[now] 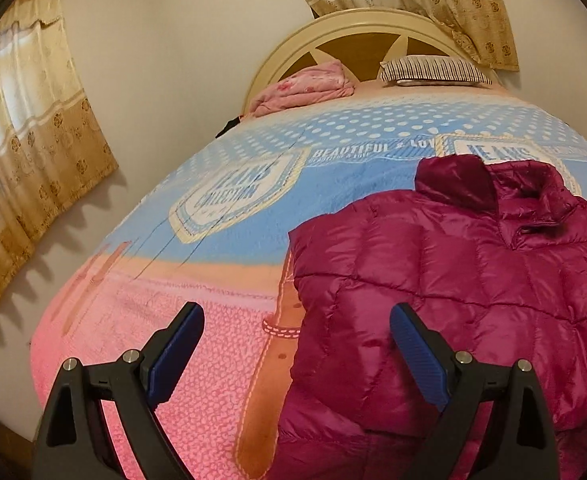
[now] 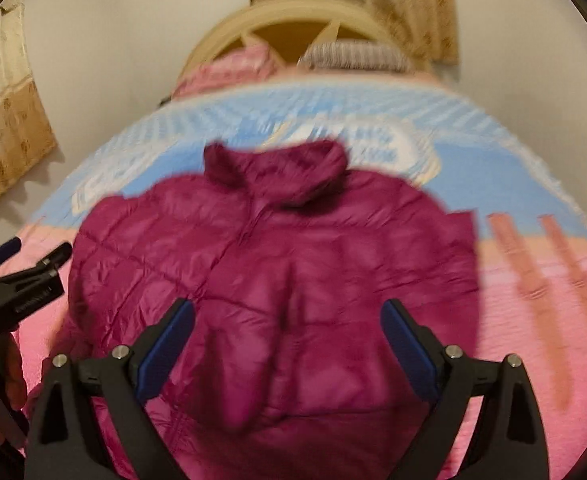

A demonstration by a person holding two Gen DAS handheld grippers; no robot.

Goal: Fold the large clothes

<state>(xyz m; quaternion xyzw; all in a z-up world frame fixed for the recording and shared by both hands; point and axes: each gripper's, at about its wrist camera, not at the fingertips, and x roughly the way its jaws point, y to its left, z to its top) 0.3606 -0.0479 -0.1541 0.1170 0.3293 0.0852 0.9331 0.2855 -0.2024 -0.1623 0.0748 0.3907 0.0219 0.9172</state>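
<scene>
The puffy jacket (image 2: 269,264) lay flat on the bed (image 1: 213,216), filling mid-frame, sleeves seemingly folded in. Both the left gripper (image 1: 297,344) and right gripper (image 2: 287,340) hovered with jaws wide, empty. Next probably called for gripping the hem to fold it toward the collar.

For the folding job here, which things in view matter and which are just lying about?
Part of the job:
- jacket, magenta, spread on the bed
- left gripper, jaws open, holding nothing
- right gripper, jaws open over the jacket
- bedspread, the folding surface

Just lying about:
- pink bundle by the headboard
- striped pillow
- curtains
</scene>
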